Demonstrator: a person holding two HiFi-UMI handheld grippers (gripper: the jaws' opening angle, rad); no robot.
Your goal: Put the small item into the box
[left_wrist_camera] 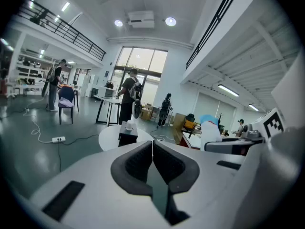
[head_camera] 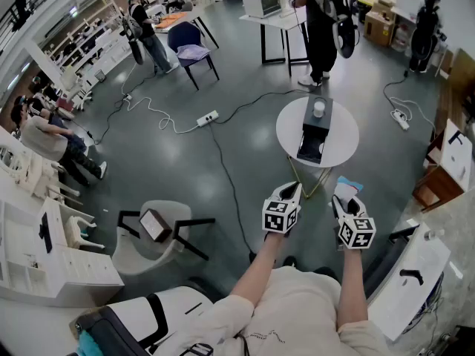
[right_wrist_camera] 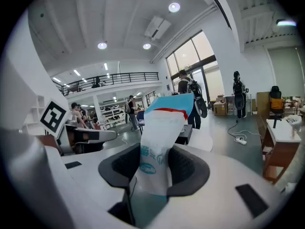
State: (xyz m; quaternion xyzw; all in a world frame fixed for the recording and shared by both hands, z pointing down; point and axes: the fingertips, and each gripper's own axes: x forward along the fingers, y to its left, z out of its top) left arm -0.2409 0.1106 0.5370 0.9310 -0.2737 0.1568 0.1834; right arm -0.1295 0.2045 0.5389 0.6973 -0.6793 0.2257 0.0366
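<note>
As I watch, packet (right_wrist_camera: 161, 128) stands upright, pinched between pads (right_wrist_camera: 190, 168) of right gripper (right_wrist_camera: 155, 168); left gripper (left_wrist_camera: 152, 159) closed tight, empty; box (head_camera: 315, 124) well ahead.

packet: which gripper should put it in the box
Right. The right gripper grips the packet; the left gripper is shut, empty. The box sits ahead on the table.

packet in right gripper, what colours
The packet is white, teal print, red stripe, blue top; best in right gripper view.
</note>
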